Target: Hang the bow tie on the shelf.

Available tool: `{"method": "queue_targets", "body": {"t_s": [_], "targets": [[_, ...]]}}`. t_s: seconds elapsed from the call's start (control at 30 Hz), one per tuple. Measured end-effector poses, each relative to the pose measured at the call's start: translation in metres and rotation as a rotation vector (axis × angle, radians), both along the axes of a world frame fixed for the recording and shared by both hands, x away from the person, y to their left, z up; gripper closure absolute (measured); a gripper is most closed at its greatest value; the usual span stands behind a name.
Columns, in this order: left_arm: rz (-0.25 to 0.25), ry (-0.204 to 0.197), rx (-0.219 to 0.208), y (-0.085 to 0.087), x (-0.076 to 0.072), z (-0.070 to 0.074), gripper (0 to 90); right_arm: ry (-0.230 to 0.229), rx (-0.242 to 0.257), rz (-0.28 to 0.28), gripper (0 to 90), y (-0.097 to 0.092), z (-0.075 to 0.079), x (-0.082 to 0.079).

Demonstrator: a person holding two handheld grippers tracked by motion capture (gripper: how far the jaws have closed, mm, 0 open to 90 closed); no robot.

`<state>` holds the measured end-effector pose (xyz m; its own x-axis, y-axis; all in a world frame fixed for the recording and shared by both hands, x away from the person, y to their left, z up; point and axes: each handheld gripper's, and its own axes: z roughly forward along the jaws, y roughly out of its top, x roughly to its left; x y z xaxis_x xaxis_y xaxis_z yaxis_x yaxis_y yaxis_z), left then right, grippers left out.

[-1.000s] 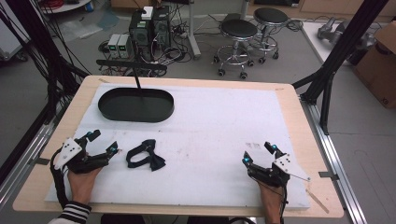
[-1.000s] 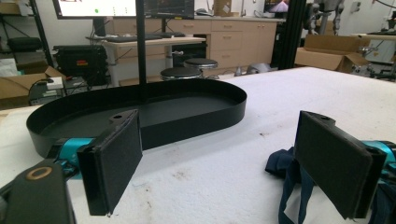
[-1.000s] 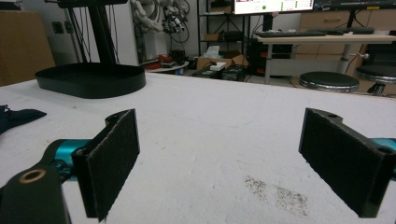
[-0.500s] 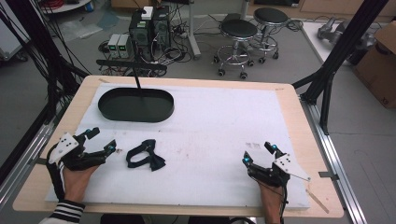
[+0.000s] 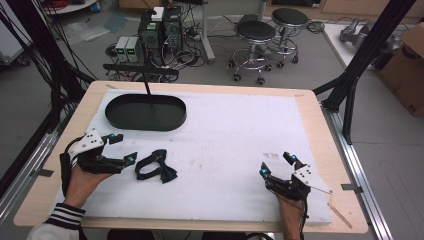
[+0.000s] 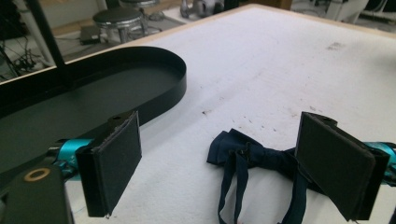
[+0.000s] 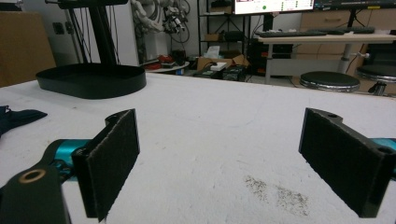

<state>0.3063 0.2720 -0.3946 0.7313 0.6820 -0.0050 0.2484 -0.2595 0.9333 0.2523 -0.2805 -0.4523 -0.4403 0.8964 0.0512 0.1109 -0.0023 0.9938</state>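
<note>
A dark navy bow tie point(image 5: 156, 169) with its strap lies on the white table cover, left of centre. My left gripper point(image 5: 124, 148) is open just to its left, its jaws pointing at the tie. In the left gripper view the bow tie point(image 6: 252, 154) lies ahead between the wide-apart pads point(image 6: 114, 163), partly behind the right one, with nothing gripped. My right gripper point(image 5: 276, 165) rests open near the front right of the table. In the right gripper view its jaws point(image 7: 224, 163) stand wide with bare cover between them.
A black oval tray point(image 5: 145, 112) stands at the back left with a black post rising behind it; it also appears as tray point(image 6: 116, 88) and tray point(image 7: 93, 79). Stools, computers and cables lie beyond the table's far edge. Black frame legs flank the table.
My left gripper has shifted slightly to the right, closer to the bow tie. The right gripper and the bow tie have not moved.
</note>
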Motion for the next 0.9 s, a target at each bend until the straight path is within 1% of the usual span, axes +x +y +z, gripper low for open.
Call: {"method": "queue_targets", "body": {"t_s": [0.03,0.1,0.13,0.17,0.2,0.27,0.3,0.33,0.4,0.47,0.5,0.53,0.57,0.6,0.63,0.67,0.7,0.73,0.77,0.8,0.87,0.9], "targets": [[-0.011,0.015,0.012,-0.003,0.003,0.002,14.9,0.003,0.002,0.0,11.3,0.0,0.0,0.0],[-0.024,0.033,0.034,-0.006,0.006,0.004,15.1,-0.001,0.004,-0.001,11.3,0.0,0.0,0.0],[-0.04,0.043,0.049,-0.008,0.009,0.006,15.1,-0.001,0.004,-0.001,11.3,0.0,0.0,0.0],[-0.052,0.056,0.075,-0.01,0.011,0.008,15.5,-0.001,0.005,-0.001,11.3,0.0,0.0,0.0],[-0.058,0.068,0.091,-0.012,0.013,0.009,15.7,-0.006,0.003,-0.003,11.3,-0.001,0.0,0.0],[-0.071,0.085,0.118,-0.016,0.016,0.01,15.7,-0.006,0.003,-0.003,11.3,-0.001,0.0,0.0],[-0.073,0.095,0.123,-0.018,0.016,0.01,15.7,-0.001,0.006,-0.002,11.3,0.0,0.0,0.0],[-0.083,0.106,0.148,-0.02,0.018,0.01,16.3,-0.006,0.003,-0.003,11.3,-0.001,0.0,0.0],[-0.098,0.121,0.168,-0.024,0.021,0.01,16.8,-0.006,0.003,-0.003,11.3,-0.001,0.0,0.0],[-0.111,0.141,0.184,-0.027,0.024,0.008,17.2,-0.006,0.003,-0.003,11.3,-0.001,0.0,0.0],[-0.119,0.138,0.193,-0.028,0.026,0.008,20.6,-0.006,0.004,-0.002,11.3,-0.001,0.0,0.0],[-0.119,0.138,0.193,-0.028,0.026,0.008,23.8,-0.006,0.004,-0.002,11.3,-0.001,0.0,0.0],[-0.137,0.162,0.191,-0.029,0.03,0.007,24.6,-0.007,0.004,-0.002,11.3,-0.001,0.0,0.0],[-0.137,0.162,0.191,-0.029,0.03,0.007,24.4,-0.007,0.004,-0.002,11.3,-0.001,0.0,0.0],[-0.137,0.178,0.208,-0.031,0.033,0.007,24.4,-0.006,0.004,-0.002,11.3,-0.001,0.0,0.0],[-0.137,0.178,0.208,-0.031,0.033,0.007,24.4,-0.007,0.004,-0.002,11.3,-0.001,0.0,0.0],[-0.151,0.196,0.216,-0.034,0.036,0.006,24.5,-0.007,0.004,-0.002,11.3,-0.001,0.0,0.0],[-0.151,0.196,0.216,-0.034,0.036,0.006,24.8,-0.007,0.004,-0.004,11.3,-0.001,0.0,0.0],[-0.157,0.21,0.212,-0.036,0.037,0.005,25.0,-0.008,0.003,-0.004,11.3,-0.001,0.0,0.0],[-0.166,0.226,0.227,-0.037,0.039,0.003,25.0,-0.01,0.003,-0.005,11.3,-0.001,0.0,0.0],[-0.178,0.242,0.283,-0.042,0.041,-0.001,25.3,-0.01,0.01,-0.005,11.3,0.0,0.0,-0.001],[-0.194,0.255,0.299,-0.046,0.043,-0.004,25.4,-0.007,0.012,-0.007,11.3,0.0,0.0,-0.001]]}}
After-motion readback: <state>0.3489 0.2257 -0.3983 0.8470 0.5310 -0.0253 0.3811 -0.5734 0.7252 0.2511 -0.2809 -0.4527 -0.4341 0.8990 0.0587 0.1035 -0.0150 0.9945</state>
